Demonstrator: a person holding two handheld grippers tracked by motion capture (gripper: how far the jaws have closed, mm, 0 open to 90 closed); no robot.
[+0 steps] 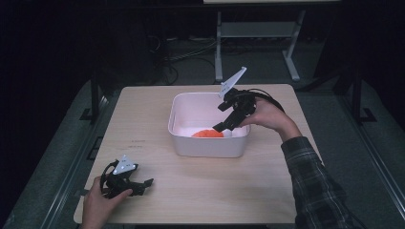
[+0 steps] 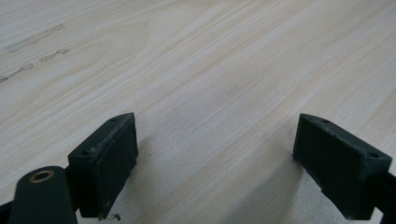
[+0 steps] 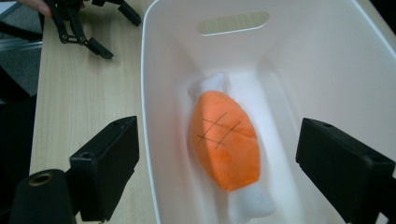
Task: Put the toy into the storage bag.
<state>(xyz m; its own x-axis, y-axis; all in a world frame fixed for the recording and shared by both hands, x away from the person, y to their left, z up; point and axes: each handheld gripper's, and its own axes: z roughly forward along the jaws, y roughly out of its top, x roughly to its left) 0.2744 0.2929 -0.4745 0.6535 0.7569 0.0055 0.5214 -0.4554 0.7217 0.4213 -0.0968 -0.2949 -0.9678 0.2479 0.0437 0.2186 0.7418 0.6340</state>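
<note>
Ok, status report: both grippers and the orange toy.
Right gripper open above the tub. Orange toy lying on tub floor, untouched. Left gripper open, on table. Nothing in the way.

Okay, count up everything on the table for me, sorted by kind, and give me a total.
White bin: 1
Orange and white plush toy, lying in the bin: 1
Black hand-held claws, left claw and right claw: 2
Total: 4

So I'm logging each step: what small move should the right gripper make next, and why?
Probably lift the right gripper clear of the white bin: its jaws stand open above the orange plush toy, which lies loose on the bin's floor.
</note>
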